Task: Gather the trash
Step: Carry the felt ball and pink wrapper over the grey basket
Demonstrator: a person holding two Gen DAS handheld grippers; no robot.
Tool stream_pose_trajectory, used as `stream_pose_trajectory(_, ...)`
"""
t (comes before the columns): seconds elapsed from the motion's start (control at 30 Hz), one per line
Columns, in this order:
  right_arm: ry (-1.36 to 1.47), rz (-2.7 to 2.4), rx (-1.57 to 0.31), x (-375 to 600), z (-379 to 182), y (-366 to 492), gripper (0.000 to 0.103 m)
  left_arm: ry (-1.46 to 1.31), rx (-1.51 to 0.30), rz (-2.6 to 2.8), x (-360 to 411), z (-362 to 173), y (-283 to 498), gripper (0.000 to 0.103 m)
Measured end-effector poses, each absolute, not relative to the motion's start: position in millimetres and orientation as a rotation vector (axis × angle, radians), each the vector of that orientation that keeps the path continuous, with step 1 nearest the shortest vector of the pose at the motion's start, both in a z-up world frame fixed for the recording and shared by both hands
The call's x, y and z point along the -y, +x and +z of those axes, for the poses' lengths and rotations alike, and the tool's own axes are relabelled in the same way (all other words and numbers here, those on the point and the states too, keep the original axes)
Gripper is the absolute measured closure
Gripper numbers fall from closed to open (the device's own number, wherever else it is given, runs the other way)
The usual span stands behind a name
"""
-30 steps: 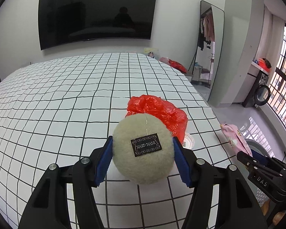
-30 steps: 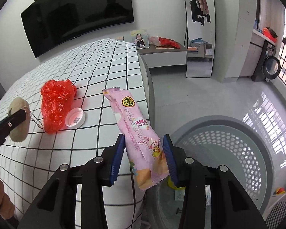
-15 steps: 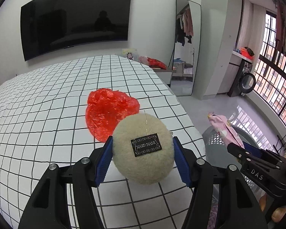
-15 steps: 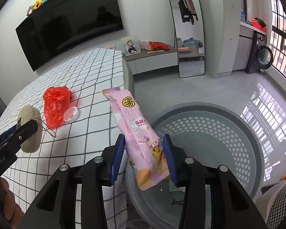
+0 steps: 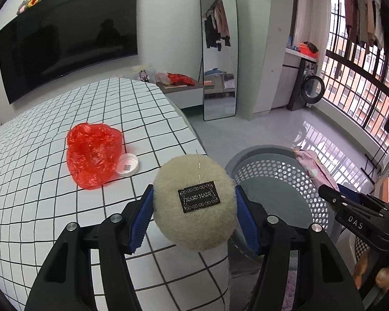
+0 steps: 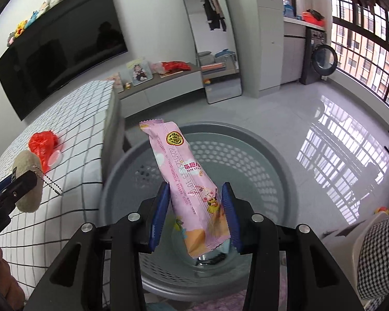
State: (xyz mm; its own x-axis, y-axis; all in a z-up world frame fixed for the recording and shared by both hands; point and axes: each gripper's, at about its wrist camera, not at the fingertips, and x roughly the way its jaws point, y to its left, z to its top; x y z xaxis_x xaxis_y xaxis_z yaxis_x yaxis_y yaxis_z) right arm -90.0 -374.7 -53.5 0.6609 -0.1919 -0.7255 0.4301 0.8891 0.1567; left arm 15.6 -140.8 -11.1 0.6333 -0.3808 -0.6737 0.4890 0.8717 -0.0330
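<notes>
My left gripper (image 5: 193,212) is shut on a round beige plush ball (image 5: 194,204) with a black "hand made" label, held over the bed's right edge beside the basket. It also shows in the right wrist view (image 6: 28,181), with a bead chain hanging. My right gripper (image 6: 196,215) is shut on a pink snack wrapper (image 6: 184,181), held upright above the grey perforated basket (image 6: 267,160). The wrapper (image 5: 313,168) also shows in the left wrist view over the basket (image 5: 272,181). A red plastic bag (image 5: 93,153) and a white bottle cap (image 5: 127,164) lie on the checked bed (image 5: 39,207).
The basket stands on the floor against the bed's side. A low cabinet (image 5: 181,93), a standing mirror (image 5: 217,51) and a wall TV (image 5: 64,39) lie beyond. A houndstooth cloth (image 6: 378,254) is at the lower right.
Both grippers have swung right, away from the bed. The wrapper is now above the basket, and the plush ball has gone from over the bag to the bed's edge.
</notes>
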Motion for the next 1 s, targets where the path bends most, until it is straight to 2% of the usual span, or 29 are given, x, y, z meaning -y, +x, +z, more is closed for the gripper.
stream_pose_trajectory(0.53, 0.375, -0.413, -0.775, 416.3, -69.8, -117.5, 0.063, 0.256, -0.796, -0.612, 218.8, -29.9, 9.2, 0.044)
stream_pose_trajectory(1.0, 0.413, -0.42, -0.806, 435.6, -82.1, -116.8, 0.062, 0.292, -0.823, -0.628, 246.2, -40.5, 14.9, 0.044)
